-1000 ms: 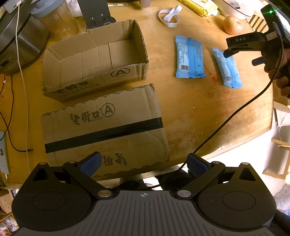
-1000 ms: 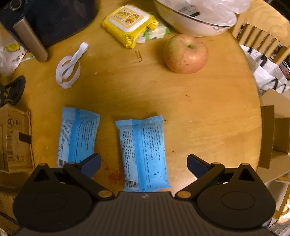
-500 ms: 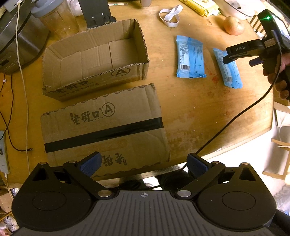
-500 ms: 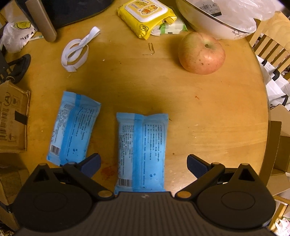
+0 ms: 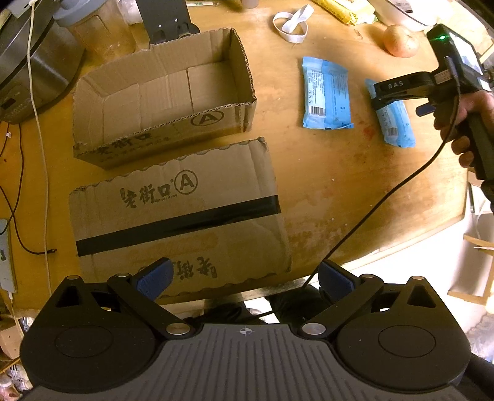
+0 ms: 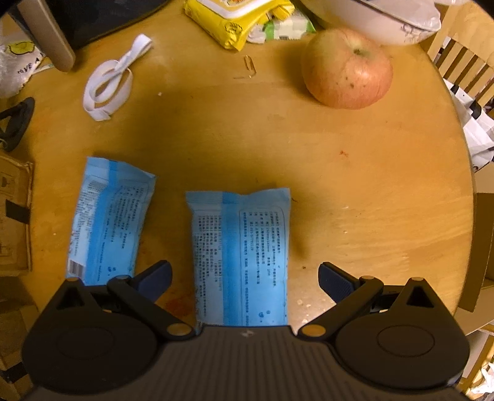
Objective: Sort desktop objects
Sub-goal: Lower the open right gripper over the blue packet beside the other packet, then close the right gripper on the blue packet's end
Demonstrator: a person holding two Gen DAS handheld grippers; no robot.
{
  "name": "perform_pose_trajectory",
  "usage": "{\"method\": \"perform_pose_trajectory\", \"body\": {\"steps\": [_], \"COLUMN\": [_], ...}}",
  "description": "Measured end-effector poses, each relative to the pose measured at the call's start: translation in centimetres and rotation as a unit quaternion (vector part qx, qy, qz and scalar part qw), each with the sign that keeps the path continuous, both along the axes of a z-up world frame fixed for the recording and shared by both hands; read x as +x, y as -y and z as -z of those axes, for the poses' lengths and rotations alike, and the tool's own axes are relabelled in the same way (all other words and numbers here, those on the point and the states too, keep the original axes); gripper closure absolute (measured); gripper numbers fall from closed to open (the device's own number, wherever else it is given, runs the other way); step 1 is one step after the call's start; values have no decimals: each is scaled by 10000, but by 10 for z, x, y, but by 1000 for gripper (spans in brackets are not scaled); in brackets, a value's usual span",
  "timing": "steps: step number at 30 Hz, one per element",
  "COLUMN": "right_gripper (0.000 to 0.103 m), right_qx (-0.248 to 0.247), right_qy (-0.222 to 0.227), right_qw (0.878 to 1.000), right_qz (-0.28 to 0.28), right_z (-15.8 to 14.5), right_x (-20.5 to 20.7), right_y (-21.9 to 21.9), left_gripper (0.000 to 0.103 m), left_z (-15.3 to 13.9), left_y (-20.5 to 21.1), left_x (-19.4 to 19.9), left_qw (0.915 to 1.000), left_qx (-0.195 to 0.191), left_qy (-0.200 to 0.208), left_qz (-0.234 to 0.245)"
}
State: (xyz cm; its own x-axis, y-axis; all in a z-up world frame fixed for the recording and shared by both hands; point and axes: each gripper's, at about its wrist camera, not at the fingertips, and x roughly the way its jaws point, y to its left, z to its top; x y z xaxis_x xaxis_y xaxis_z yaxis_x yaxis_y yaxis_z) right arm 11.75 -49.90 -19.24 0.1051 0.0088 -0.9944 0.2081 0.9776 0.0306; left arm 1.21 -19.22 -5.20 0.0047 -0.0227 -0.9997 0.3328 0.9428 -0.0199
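From the left wrist camera I am seeing the left gripper (image 5: pixel 244 277) hanging with its jaws spread wide and holding nothing, over the near edge of the table (image 5: pixel 355 191), above a flattened cardboard box (image 5: pixel 179 216) whose near end my own fingers are partly covering. Beyond it an open cardboard box (image 5: pixel 163 98) is sitting toward the far left edge. Two blue packets are lying toward the right edge: one (image 5: pixel 325 92) in full view, the other (image 5: pixel 393 123) partly hidden by the right gripper (image 5: pixel 401 88), which a hand (image 5: pixel 463 123) is holding level just above it; its fingertips are not readable from this side. The apple (image 5: pixel 401 40) and a white strap (image 5: pixel 291 23) are lying near the far edge. From the right wrist camera I am seeing that gripper (image 6: pixel 244 277) with its jaws wide apart, straddling the near end of the right-hand blue packet (image 6: pixel 240 246) without touching it; the packet's near end is hidden under the gripper body. The left-hand packet (image 6: pixel 108 219) is lying just beside it, apart. The yellow pack (image 6: pixel 240 18) is being cut off by the frame's top.
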Motion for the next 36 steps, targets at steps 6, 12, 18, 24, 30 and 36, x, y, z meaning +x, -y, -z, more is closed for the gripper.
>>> {"method": "perform_pose_trajectory", "body": {"steps": [6, 12, 18, 24, 30, 36], "right_gripper": [0, 0, 0, 0, 0, 29], "right_qx": [-87, -89, -83, -84, -55, -12], "right_qy": [-33, -63, -21, -36, -134, 9], "right_qw": [10000, 9999, 9999, 9999, 9999, 10000], "right_qz": [-29, -21, -69, -71, -36, -66], "right_z": [10, 17, 17, 17, 18, 8], "right_x": [-1, -3, -6, -6, -4, -8], "right_y": [-2, -1, -1, -1, 1, -2], "left_gripper": [0, 0, 0, 0, 0, 0], "left_z": [1, 1, 2, 2, 2, 1], "left_y": [-1, -1, 2, 4, 3, -2], "left_x": [0, 1, 2, 2, 2, 3], "left_qw": [10000, 10000, 10000, 10000, 10000, 10000], "left_qx": [24, 28, 21, -4, -44, -60], "left_qy": [-5, -17, -32, -33, -24, -6], "left_qz": [-23, -25, 7, 31, -1, -75]}}
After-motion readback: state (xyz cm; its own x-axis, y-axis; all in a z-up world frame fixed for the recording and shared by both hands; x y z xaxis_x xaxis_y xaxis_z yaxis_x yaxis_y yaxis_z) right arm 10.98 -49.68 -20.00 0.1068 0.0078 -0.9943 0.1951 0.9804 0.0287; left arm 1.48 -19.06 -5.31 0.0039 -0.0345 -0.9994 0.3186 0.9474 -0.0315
